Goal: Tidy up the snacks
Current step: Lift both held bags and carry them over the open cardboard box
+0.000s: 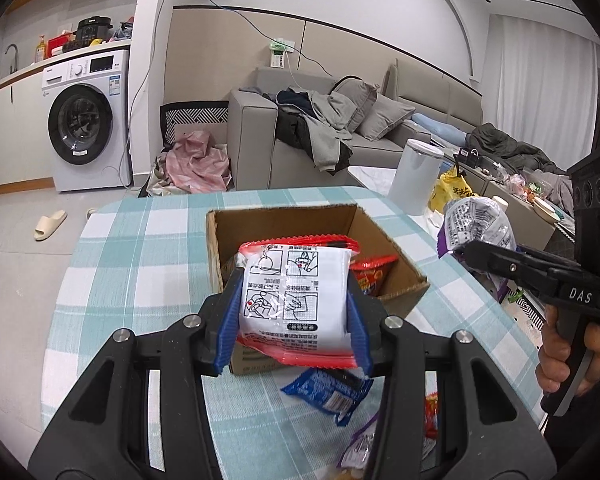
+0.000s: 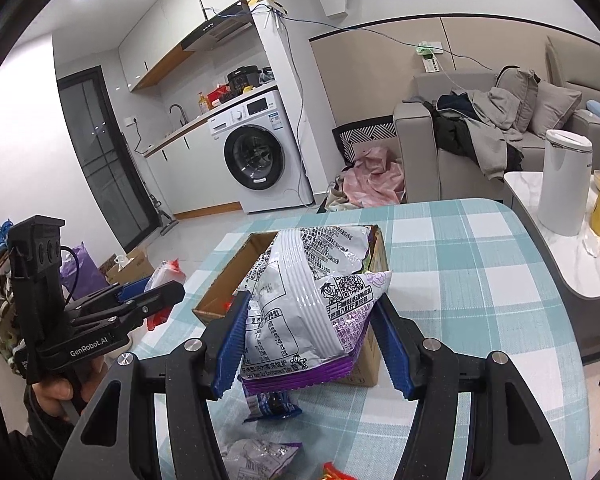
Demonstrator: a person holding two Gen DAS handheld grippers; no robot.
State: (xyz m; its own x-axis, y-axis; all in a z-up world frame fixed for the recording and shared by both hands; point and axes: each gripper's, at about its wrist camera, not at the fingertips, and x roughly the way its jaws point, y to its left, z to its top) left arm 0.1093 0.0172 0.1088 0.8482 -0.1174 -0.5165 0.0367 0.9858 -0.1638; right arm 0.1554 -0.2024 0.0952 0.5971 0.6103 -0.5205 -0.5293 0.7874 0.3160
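My other tool reads "DAS" on one side and "GenRobot.AI" on the other. My left claw (image 1: 292,312) is squeezed tight on a red-edged white packet (image 1: 296,304) printed with instruction drawings, held over the near wall of the box (image 1: 392,248). My right claw (image 2: 312,344) stands partly closed, pinching a silver and purple bag (image 2: 308,304) with a QR code and cartoon face, above the box. The bag's small print is too fine to read. More snacks lie on the checked cloth (image 1: 148,248).
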